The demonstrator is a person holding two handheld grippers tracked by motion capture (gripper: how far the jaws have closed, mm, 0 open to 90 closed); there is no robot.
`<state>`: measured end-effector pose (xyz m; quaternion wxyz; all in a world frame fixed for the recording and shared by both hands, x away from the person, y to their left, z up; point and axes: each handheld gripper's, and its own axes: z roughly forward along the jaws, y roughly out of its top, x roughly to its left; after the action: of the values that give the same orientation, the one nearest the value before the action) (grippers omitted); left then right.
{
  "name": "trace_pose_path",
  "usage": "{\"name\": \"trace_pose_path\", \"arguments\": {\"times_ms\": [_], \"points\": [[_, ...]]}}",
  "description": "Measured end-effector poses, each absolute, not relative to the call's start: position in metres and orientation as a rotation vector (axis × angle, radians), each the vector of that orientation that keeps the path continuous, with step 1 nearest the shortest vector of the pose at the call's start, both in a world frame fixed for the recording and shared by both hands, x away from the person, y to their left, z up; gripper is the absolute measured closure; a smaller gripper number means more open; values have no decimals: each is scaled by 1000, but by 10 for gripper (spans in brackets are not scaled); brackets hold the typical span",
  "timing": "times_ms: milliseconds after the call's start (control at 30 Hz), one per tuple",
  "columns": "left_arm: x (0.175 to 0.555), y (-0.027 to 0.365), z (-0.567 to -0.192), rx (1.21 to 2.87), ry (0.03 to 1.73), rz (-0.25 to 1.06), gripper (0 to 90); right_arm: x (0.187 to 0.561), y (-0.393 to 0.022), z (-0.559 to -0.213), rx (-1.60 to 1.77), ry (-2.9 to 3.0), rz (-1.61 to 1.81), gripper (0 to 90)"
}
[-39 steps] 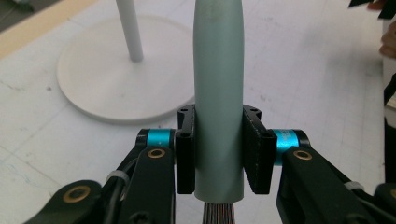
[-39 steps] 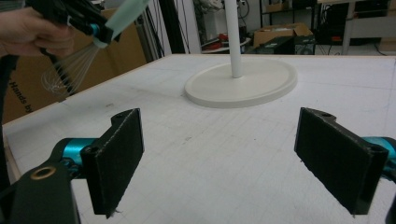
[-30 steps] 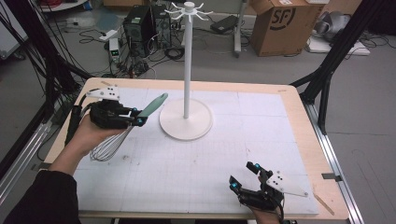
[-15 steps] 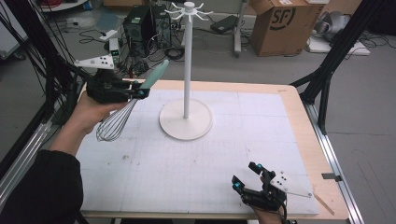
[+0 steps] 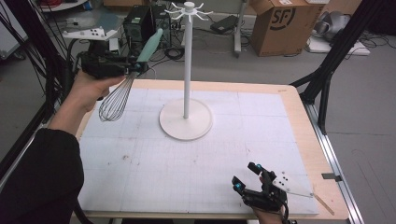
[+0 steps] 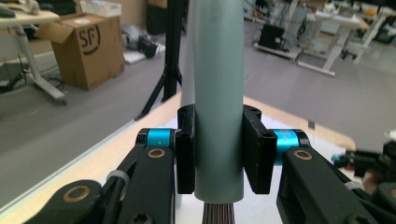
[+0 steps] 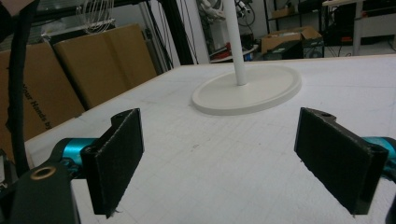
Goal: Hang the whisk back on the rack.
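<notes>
A whisk (image 5: 122, 88) with a pale green handle (image 6: 218, 93) and a wire head is held up in the air at the far left of the table. My left gripper (image 5: 133, 69) is shut on that handle, with the handle pointing up and right toward the stand and the wire head hanging down and left. A white stand (image 5: 187, 70) with a round base (image 7: 247, 91) and hooks at its top rises in the middle of the white mat. Near the front edge rests my right gripper (image 5: 247, 177), its jaws wide open and bare (image 7: 219, 158).
The white mat (image 5: 187, 163) covers most of the wooden table (image 5: 308, 130). Black frame legs (image 5: 327, 65) stand at the far right corner. Cardboard boxes (image 5: 280, 23), cables and computer gear lie on the floor beyond the table.
My left gripper has lifted the whisk off the mat and carried it up and away from me. The right gripper has kept still.
</notes>
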<state>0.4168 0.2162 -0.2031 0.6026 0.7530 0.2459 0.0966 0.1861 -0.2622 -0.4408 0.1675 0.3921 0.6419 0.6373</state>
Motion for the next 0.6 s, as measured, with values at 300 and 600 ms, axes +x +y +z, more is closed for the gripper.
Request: {"name": "trace_pose_path", "arguments": {"times_ms": [300,600], "points": [[433,214,-186,1679,583,222,695,186,-264,-440,1123,1807,1838,146],[447,206,-182,1661,584,229,694,185,-270,-440,1142,1785,1859,146]]}}
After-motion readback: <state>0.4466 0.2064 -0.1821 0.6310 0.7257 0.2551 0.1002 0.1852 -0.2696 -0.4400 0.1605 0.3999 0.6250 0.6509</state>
